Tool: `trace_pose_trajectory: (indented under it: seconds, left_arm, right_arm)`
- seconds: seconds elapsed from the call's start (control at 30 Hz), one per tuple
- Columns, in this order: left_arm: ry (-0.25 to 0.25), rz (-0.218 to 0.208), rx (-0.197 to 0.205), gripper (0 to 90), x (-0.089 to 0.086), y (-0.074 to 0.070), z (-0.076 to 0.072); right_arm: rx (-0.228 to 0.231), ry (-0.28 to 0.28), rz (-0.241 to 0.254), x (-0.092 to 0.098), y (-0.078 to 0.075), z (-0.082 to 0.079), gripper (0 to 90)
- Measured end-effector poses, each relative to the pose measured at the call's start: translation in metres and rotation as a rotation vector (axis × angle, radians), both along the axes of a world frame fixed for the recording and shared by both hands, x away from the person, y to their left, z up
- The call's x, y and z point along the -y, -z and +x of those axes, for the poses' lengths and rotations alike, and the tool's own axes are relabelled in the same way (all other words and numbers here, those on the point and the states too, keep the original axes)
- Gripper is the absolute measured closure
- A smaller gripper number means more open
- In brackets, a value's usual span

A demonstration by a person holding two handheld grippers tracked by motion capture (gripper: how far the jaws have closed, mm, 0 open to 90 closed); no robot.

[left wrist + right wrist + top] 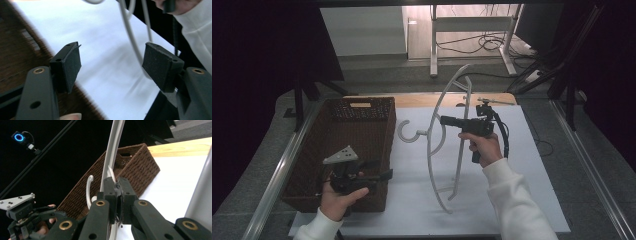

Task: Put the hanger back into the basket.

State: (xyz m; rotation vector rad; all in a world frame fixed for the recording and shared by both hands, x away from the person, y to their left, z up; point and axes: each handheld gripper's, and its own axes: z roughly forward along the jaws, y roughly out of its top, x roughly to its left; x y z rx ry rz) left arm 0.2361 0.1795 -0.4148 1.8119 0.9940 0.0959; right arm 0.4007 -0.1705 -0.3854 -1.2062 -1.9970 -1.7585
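Right claw (447, 120) pinches the white hanger (435, 131) upright; left claw (384, 174) spread, holding nothing.

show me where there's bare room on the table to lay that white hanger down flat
Two free patches on the white mat: the strip between the basket and the hanger, and the wider stretch on the other side of the hanger, out to the mat's edge. It is crowded mid-mat, where the right gripper holds the hanger upright.

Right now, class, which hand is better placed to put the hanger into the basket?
Right. The right gripper already has its jaws shut on the white hanger; the left gripper is open over the basket.
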Motion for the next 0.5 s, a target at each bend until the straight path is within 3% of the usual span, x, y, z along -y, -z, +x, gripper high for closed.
trace_pose_trajectory:
  seconds: [0.17,0.5]
  left_arm:
    - [0.061,-0.021,-0.017,30.8,0.023,0.001,0.008]
    - [0.105,-0.064,-0.062,34.6,0.058,0.011,0.025]
  right_arm:
    - [0.012,-0.016,0.014,-0.002,-0.005,-0.004,86.5]
    - [0.025,-0.042,0.024,-0.007,-0.008,-0.009,86.5]
